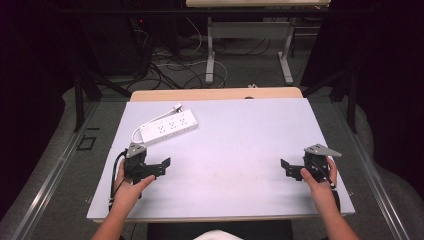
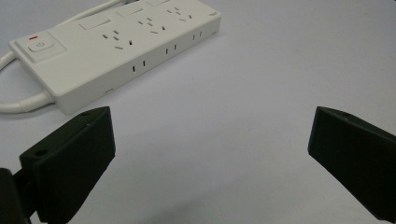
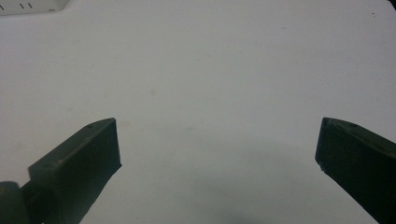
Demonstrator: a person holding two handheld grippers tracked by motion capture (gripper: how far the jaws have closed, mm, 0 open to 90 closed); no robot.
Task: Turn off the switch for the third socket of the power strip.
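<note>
A white power strip (image 1: 169, 126) lies on the pale table sheet at the back left, its cord looping off its left end. In the left gripper view the power strip (image 2: 116, 46) sits just beyond the jaws, with its switch at the left. My left gripper (image 1: 162, 165) rests near the table's left edge, open, nothing between its jaws; the same left gripper (image 2: 212, 140) shows wide apart. My right gripper (image 1: 286, 168) rests near the right edge, open and empty; the right gripper (image 3: 217, 144) looks over bare sheet, with a corner of the power strip (image 3: 32, 5) at the top left.
The white sheet (image 1: 235, 145) covers a wooden table (image 1: 215, 93) whose far edge shows behind it. Beyond it stand a desk frame's legs (image 1: 210, 55) and floor cables (image 1: 175, 67). Dark curtains hang at both sides.
</note>
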